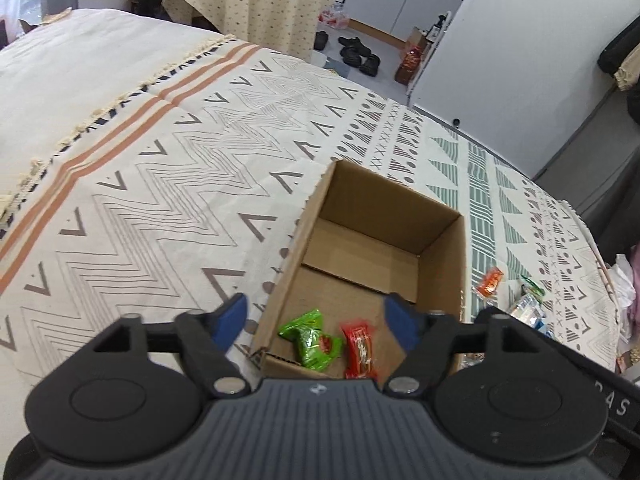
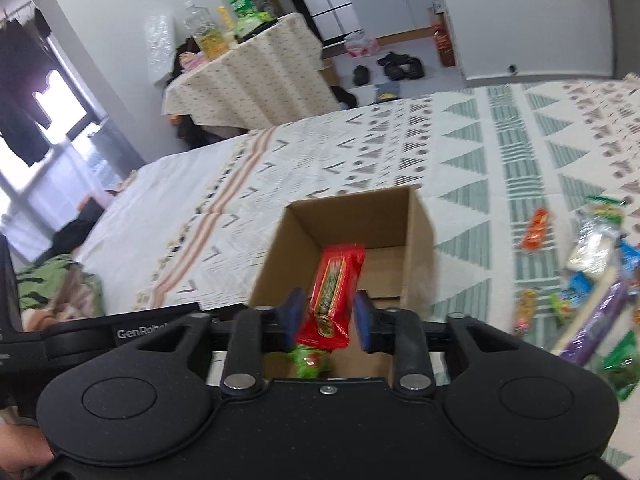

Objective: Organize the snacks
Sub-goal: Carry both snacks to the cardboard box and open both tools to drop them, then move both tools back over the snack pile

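L gripper (image 1: 320,316) jaws spread wide, nothing between pads; below them the cardboard box (image 1: 440,248) on the bed (image 1: 140,152) holds a green snack pack (image 1: 312,340) & a red one (image 1: 360,346). R gripper (image 2: 327,316) jaws parted, red snack bar (image 2: 334,292) between them over the box, pads look just clear of it. More snacks (image 2: 592,276) lie on the bed, right of R jaws.

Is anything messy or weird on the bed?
Yes. A heap of snack packets lies scattered on the blanket beside the cardboard box, not yet tidied in. Only a green packet and a red packet lie inside it.
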The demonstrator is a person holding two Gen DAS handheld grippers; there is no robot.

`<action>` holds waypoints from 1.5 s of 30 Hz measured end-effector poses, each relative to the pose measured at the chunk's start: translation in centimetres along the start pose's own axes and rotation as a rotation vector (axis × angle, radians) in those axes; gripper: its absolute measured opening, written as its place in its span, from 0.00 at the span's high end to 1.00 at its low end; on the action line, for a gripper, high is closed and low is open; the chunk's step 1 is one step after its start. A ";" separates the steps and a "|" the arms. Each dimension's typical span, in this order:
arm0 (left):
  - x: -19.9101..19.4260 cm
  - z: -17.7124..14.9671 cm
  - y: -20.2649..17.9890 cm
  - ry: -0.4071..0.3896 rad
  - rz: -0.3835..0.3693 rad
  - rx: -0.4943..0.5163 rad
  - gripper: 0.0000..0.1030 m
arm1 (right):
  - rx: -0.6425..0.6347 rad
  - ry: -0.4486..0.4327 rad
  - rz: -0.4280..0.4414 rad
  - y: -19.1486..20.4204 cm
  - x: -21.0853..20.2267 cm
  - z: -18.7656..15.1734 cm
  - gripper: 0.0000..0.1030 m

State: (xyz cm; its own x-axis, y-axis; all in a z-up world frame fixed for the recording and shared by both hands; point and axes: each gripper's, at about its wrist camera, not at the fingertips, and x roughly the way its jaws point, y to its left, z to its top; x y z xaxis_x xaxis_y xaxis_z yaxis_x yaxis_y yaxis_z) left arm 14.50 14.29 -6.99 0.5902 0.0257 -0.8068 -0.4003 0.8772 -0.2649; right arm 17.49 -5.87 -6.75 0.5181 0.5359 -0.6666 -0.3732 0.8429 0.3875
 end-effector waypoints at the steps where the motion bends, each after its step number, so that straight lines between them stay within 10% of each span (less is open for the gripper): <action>1: -0.1 -0.1 0.0 -0.002 -0.002 -0.004 0.21 | -0.005 -0.009 -0.013 0.0 -0.2 -0.1 0.46; 27: -1.7 -4.2 -8.4 0.028 -0.063 0.105 0.12 | 0.106 -0.090 -0.178 -8.6 -8.5 -2.2 0.16; 45: -0.5 -7.1 -15.3 0.066 -0.131 0.205 0.13 | 0.202 -0.106 -0.223 -15.7 -11.7 -4.5 0.15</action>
State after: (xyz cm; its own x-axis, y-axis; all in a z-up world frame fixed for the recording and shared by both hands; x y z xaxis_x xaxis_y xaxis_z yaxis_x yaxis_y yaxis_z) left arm 15.34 -2.58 -6.26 0.5779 -0.1197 -0.8073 -0.1693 0.9501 -0.2621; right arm 13.83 -25.59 -7.85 0.6509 0.3301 -0.6836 -0.0862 0.9269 0.3654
